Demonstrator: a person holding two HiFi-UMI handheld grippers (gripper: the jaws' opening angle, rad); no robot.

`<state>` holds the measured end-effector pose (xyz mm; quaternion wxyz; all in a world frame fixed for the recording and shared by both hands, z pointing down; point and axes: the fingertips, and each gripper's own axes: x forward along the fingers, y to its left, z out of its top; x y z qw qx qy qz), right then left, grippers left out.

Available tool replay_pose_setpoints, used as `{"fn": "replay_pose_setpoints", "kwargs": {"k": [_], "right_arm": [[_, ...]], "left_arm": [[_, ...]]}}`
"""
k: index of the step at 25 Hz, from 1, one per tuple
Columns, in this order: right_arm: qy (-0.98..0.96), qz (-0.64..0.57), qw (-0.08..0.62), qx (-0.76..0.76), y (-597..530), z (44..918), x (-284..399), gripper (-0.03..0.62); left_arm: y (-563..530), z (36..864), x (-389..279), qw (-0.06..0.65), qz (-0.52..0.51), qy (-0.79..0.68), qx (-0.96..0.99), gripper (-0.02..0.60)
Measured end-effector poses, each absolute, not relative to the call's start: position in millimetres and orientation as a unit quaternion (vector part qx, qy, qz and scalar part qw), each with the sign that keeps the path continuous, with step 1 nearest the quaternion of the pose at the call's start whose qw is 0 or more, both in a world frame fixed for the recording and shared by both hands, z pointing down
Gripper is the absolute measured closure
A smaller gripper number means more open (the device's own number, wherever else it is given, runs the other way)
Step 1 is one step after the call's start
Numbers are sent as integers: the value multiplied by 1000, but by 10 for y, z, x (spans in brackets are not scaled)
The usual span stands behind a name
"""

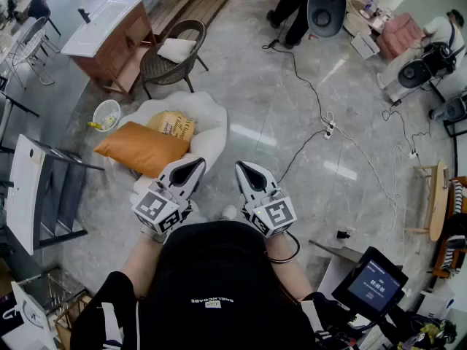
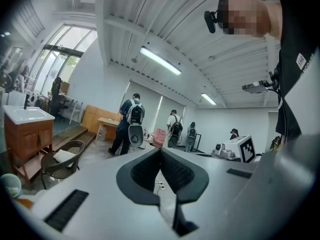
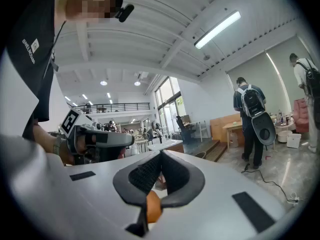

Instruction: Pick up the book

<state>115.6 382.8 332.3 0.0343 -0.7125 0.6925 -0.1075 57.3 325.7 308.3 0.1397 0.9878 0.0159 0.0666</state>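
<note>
A yellow book (image 1: 174, 126) with dark print lies on a white armchair (image 1: 211, 126), tucked against an orange cushion (image 1: 140, 149). Both grippers are held level in front of the person's chest, above the floor and short of the armchair. My left gripper (image 1: 188, 170) is shut with nothing between its jaws, and its tips meet in the left gripper view (image 2: 160, 151). My right gripper (image 1: 246, 172) is also shut and empty (image 3: 161, 156). A bit of the orange cushion (image 3: 152, 206) shows below its jaws. Neither gripper view shows the book.
Behind the armchair stand a wicker chair (image 1: 171, 53), a wooden washstand with a white top (image 1: 109, 31) and a small white bin (image 1: 106, 114). Cables and a power strip (image 1: 327, 126) run across the floor at right. People stand far back (image 1: 292, 6). A screen (image 1: 371, 283) sits at lower right.
</note>
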Motion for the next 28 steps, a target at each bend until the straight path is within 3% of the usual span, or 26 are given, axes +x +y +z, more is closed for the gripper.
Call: {"fn": "replay_pose_setpoints", "kwargs": {"k": [18,28], "right_arm": [[689,-111,3,-717,3146,3323,904,569],[676,-125,24,-726,2693,3346,738,569]], "left_arm": [[2573,3158,264,151,84,25,985,568],[2065,3285,-57,154,94,11,984,568]]}}
